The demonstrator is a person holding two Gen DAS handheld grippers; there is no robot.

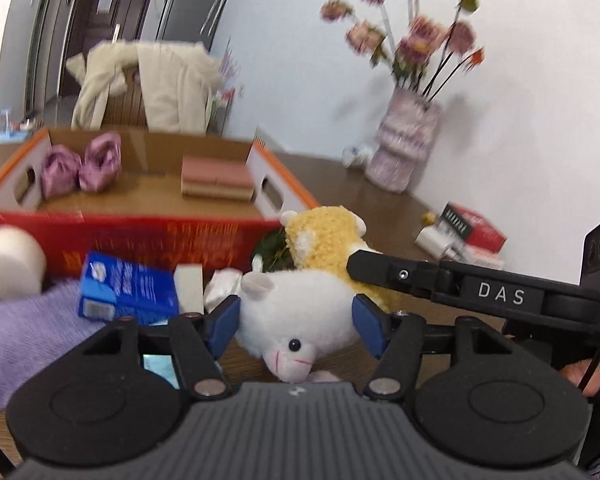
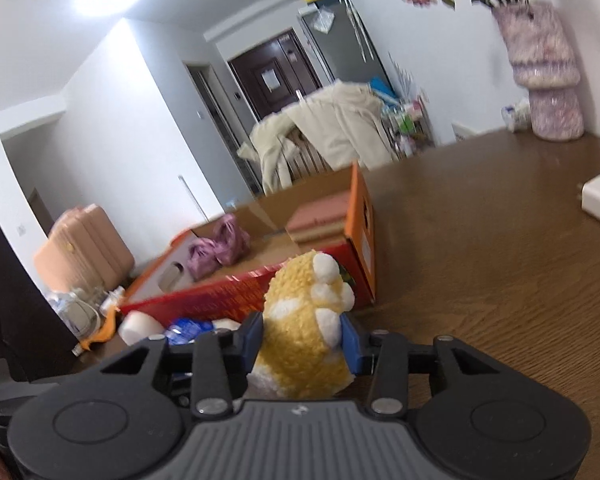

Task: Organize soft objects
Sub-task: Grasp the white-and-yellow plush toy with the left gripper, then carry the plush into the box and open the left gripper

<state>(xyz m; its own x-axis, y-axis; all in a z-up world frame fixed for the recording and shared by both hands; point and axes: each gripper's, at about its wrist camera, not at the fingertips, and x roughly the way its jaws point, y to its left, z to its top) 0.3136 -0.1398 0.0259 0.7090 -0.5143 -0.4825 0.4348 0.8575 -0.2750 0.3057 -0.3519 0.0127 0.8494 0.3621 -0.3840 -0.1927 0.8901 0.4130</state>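
A white plush toy [image 1: 296, 320] lies on the wooden table [image 2: 500, 264], pinched between the blue pads of the left gripper [image 1: 296, 320], its pink snout pointing toward the camera at 6 o'clock. Just behind it, at 1 o'clock in the left wrist view, a yellow plush toy [image 1: 332, 248] is clamped by the right gripper [image 2: 302, 338], whose black finger crosses that view from 3 o'clock. In the right wrist view the yellow toy fills the gap between the blue pads. An open red-and-orange cardboard box [image 1: 148, 236] stands at 11 o'clock of the white toy, holding pink slippers [image 1: 82, 166] and a folded pink cloth [image 1: 216, 178]. A blue packet [image 1: 128, 290] rests on a lilac knit [image 1: 28, 340] at 9 o'clock, beside a white roll [image 1: 10, 260]. A vase of dried flowers [image 1: 406, 148] stands by the wall at 1 o'clock.
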